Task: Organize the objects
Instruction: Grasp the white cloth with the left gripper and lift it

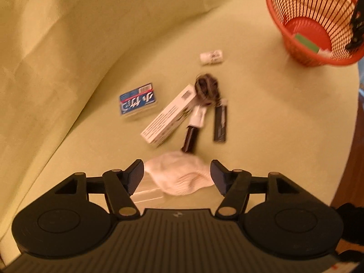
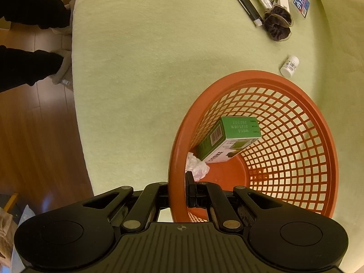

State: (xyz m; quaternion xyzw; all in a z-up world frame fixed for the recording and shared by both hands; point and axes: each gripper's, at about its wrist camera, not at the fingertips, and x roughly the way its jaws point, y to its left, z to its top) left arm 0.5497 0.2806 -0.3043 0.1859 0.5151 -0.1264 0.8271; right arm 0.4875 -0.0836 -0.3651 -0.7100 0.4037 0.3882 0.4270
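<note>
My left gripper (image 1: 177, 174) is open, its fingers on either side of a white crumpled cloth (image 1: 182, 175) on the yellow-green sheet. Beyond lie a long white box (image 1: 169, 116), a blue box (image 1: 138, 101), two black markers (image 1: 193, 127) (image 1: 220, 122), a dark scrunchie (image 1: 206, 88) and a small white bottle (image 1: 211, 56). The orange basket (image 1: 275, 16) stands far right. My right gripper (image 2: 179, 192) is shut on the basket's near rim (image 2: 176, 159). Inside lie a green box (image 2: 227, 138) and a crumpled tissue (image 2: 196, 167).
The bed edge (image 2: 77, 91) drops to a wooden floor (image 2: 38, 136) on the left of the right wrist view, where the person's legs (image 2: 27, 66) stand. The same loose objects show at the top right there, around the scrunchie (image 2: 277, 25).
</note>
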